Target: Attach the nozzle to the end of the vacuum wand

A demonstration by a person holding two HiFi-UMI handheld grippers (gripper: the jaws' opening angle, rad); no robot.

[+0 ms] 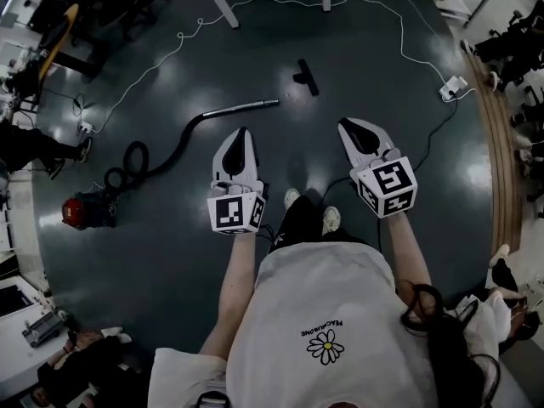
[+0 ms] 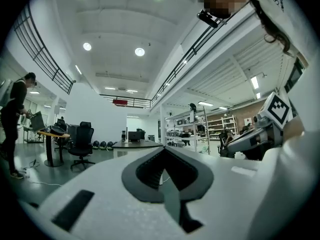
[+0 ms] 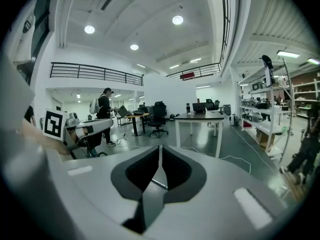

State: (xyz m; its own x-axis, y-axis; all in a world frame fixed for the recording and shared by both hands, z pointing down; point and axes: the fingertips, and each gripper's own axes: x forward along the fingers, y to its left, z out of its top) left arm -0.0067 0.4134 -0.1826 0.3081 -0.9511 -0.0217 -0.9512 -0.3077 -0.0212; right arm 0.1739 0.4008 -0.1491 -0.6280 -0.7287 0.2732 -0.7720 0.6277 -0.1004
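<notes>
In the head view the silver vacuum wand lies on the dark floor, its black hose curling left to the red vacuum body. The black nozzle lies apart from the wand's open end, farther off and to its right. My left gripper hangs shut and empty just short of the wand. My right gripper is also shut and empty, short of the nozzle. In the right gripper view a piece of the wand shows through the slit of the closed right gripper. The left gripper points level across the room.
A white cable runs over the floor to a power strip at the right. Table legs stand beyond the nozzle. Desks and chairs and a person are at the left. My own shoes stand between the grippers.
</notes>
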